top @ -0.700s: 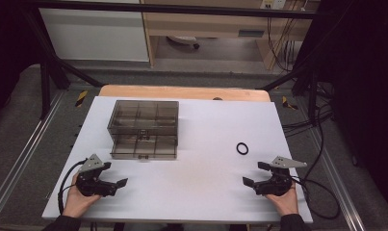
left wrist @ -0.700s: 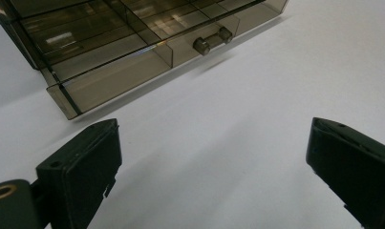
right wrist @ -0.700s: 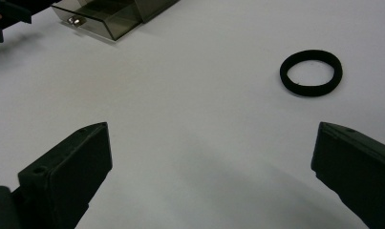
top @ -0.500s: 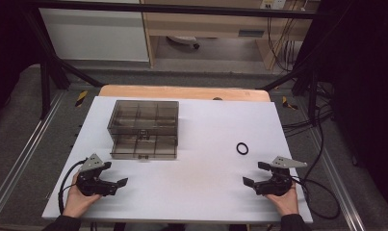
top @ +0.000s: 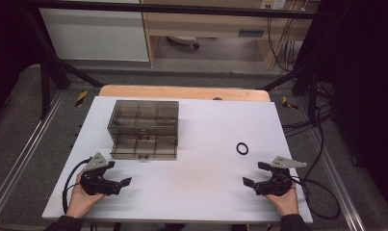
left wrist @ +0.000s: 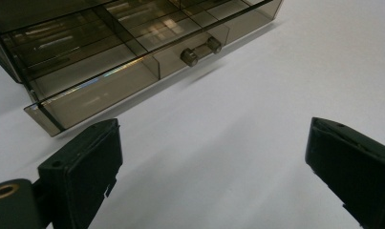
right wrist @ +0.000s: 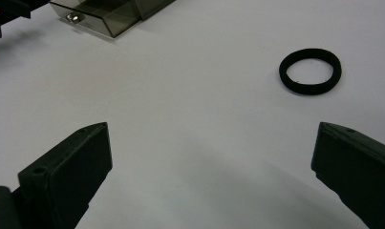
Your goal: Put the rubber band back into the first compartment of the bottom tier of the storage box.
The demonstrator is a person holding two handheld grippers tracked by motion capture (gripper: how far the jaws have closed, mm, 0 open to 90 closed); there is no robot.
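1. The person's left hand (top: 81, 197) comes in from the bottom edge of the high view and rests at the near left part of the white table (top: 201, 192). It holds the left gripper (top: 119, 175), which points toward the middle of the table.
2. The right hand (top: 284, 199) mirrors it at the near right, holding the right gripper (top: 255, 174) with its tips aimed inward toward the left.
3. The left gripper's jaws stand wide apart and hold nothing. In the left gripper view, bare white table lies between them.
4. The right gripper's jaws are likewise spread wide with nothing between them but table surface, as the right gripper view shows.
5. A smoky transparent plastic drawer box (top: 144, 127) sits on the left half of the table, beyond the left gripper. Its inside is split into compartments by clear dividers.
6. The box's lower drawer (left wrist: 109, 86) is pulled partly out toward the person. It has a small clear knob handle (left wrist: 199, 51) on its front wall. No contents can be made out in the compartments.
7. A small black ring (top: 242, 148), like a rubber band or hair tie, lies flat on the table's right half, just beyond the right gripper and apart from it. In the right gripper view the ring (right wrist: 309, 70) sits ahead of the jaws, toward the right-hand one.
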